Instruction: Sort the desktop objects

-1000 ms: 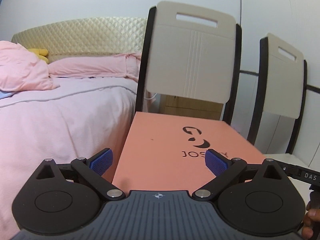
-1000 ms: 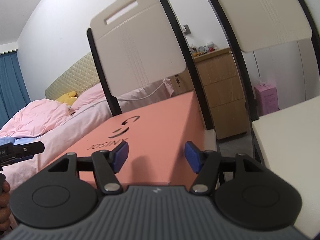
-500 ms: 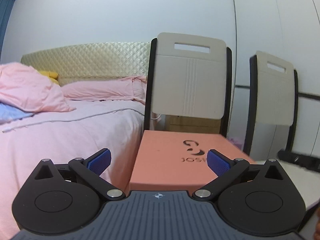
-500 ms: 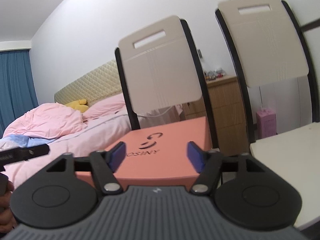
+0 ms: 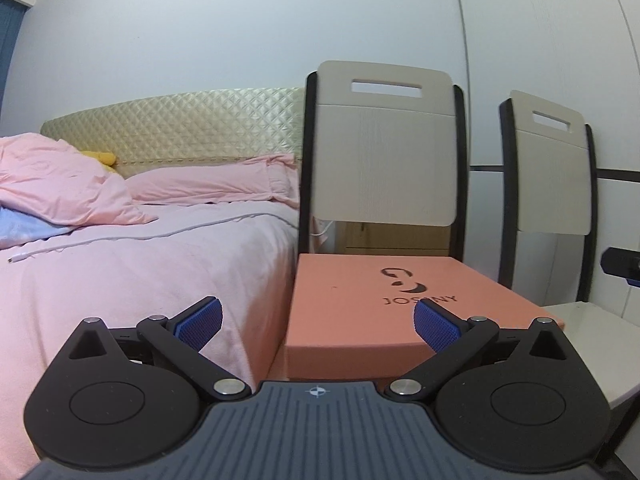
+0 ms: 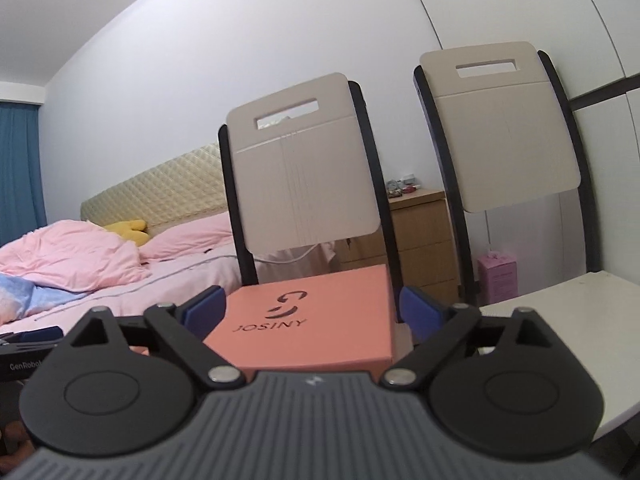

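The box (image 5: pixel 384 312), a salmon-pink carton with "JOSINY" printed on the lid, lies flat on the seat of the chair (image 5: pixel 384 160) straight ahead of both grippers. In the left wrist view it sits ahead and slightly right of the left hand-held gripper (image 5: pixel 318 322); in the right wrist view it lies directly ahead of the right hand-held gripper (image 6: pixel 312 308), its near corner pointing at the gap between the jaws. Both grippers are spread wide and hold nothing, and neither touches the box.

It looks like a stiff lidded cardboard carton, probably a shoe box: rigid along the edges, springy across the broad lid, with a matte surface that should give the blue ribbed pads (image 5: pixel 200 322) fair friction. Whether it is full cannot be told, so the weight is a guess; likely light to moderate.

The box looks wider than one jaw span, so a pinch across the full body seems unworkable. The better hold is probably one gripper on each opposite side wall, low down and below the lid's skirt, since lifting by the lid alone could pull it off. Squeeze gently; thin card dents.

A second chair (image 6: pixel 500 128) stands to the right, the bed (image 5: pixel 132 264) to the left.
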Motion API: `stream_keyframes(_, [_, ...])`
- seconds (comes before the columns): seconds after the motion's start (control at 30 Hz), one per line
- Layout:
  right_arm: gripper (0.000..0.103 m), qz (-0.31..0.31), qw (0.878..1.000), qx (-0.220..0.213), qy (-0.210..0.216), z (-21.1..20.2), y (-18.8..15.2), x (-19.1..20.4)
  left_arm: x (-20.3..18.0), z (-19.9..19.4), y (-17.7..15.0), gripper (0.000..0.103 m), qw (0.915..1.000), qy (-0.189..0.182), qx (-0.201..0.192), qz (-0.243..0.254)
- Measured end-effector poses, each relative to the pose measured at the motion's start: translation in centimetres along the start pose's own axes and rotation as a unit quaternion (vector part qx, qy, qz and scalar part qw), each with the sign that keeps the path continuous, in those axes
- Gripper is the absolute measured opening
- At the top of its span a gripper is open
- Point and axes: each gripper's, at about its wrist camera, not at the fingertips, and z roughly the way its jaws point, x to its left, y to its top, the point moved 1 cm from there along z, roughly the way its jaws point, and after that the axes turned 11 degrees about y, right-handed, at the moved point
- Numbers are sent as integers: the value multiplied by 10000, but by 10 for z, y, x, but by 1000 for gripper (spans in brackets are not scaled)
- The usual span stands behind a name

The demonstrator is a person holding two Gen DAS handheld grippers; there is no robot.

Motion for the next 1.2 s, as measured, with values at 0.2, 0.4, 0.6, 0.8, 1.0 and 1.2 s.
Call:
stream_keyframes(0.2, [103,-57,9999,93,51,7,-1,0,0,0,-1,103,10000,3,-19,32])
stream_keyframes(0.4, [103,-114,9997,178,129,12,-1,5,0,0,-2,103,10000,2,2,6])
stream_keyframes(0.6, [103,-151,9996,239,78,11,-3,6,0,1,-2,103,10000,26,41,-2])
stream_keyframes(0.8, [103,-150,9995,287,28,9,-4,6,0,1,-2,103,10000,18,47,-22])
stream_keyframes(1.0, [103,-156,9997,187,62,5,-2,8,-3,0,-3,103,10000,-57,26,25])
stream_keyframes(1.2, [103,-227,9996,181,25,4,-1,9,-1,2,-2,103,10000,-29,48,-27])
